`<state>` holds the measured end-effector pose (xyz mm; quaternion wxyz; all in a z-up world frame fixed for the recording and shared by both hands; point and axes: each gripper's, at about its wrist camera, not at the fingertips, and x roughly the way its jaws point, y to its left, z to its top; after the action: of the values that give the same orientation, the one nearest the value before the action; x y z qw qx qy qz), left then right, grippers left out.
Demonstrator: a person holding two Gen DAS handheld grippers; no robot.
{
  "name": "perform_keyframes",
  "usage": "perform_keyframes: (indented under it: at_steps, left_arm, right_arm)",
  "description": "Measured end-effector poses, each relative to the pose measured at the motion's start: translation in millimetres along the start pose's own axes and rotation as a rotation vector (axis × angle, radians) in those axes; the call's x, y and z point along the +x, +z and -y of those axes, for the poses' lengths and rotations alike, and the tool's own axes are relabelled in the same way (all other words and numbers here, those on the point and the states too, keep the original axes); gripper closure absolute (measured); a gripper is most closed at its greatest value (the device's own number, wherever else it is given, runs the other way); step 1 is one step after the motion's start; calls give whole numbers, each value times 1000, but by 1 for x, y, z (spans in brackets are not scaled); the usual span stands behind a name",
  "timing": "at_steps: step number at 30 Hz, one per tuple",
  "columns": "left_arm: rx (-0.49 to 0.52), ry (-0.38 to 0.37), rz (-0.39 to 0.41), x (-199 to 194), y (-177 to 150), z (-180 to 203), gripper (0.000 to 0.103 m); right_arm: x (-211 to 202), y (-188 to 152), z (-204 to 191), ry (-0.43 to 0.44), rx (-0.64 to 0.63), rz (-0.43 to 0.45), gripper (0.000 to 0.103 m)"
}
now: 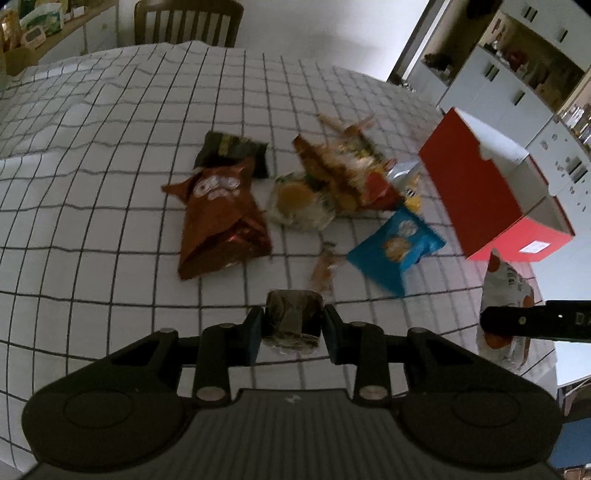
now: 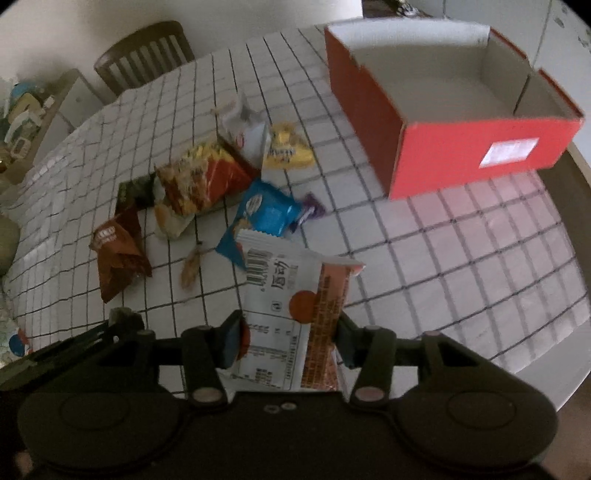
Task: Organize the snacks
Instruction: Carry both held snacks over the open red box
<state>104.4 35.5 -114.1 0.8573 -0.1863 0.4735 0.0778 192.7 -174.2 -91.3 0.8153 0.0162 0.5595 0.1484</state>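
Round table under a white cloth with a thin black grid (image 1: 110, 184), cloth rumpled toward the far edge. Dark wooden slat-back chair (image 1: 188, 22) behind it.

Loose heap of snacks mid-table: crinkled brown foil bag (image 1: 221, 221) lying over a dark green packet (image 1: 231, 149); a clear-wrapped round pastry (image 1: 299, 201) just beside it; an orange-and-yellow printed bag (image 2: 199, 177); a glossy blue pouch (image 1: 395, 247); a small yellow packet (image 2: 288, 147); a small purple wrapper (image 2: 312, 208) touching the blue pouch's end. One thin tan wrapper (image 1: 323, 267) lies apart, nearer the grippers.

Open red cardboard box with white inner walls (image 2: 476, 151) stands right of the heap, a white label on its near side, empty as far as its inside shows.

Left gripper (image 1: 293, 325) clenched on a small dark, crumpled foil-wrapped snack (image 1: 291, 319), held above the cloth.

Right gripper (image 2: 288, 338) clamped on a flat white-and-orange sachet with barcode and printed text (image 2: 288, 306), held above the cloth in front of the heap, box ahead to the right.
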Motion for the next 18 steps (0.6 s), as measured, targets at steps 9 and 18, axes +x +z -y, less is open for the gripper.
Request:
perform_keyframes:
  at_steps: [9,18]
  left_arm:
    - [14,-12,37,-10,25,45,70]
    - [53,-43,78,-10,62,108,70]
  right_arm:
    - [-37,39,29,31,-83,67,53]
    - [-54,90,68,38,-113,126,53]
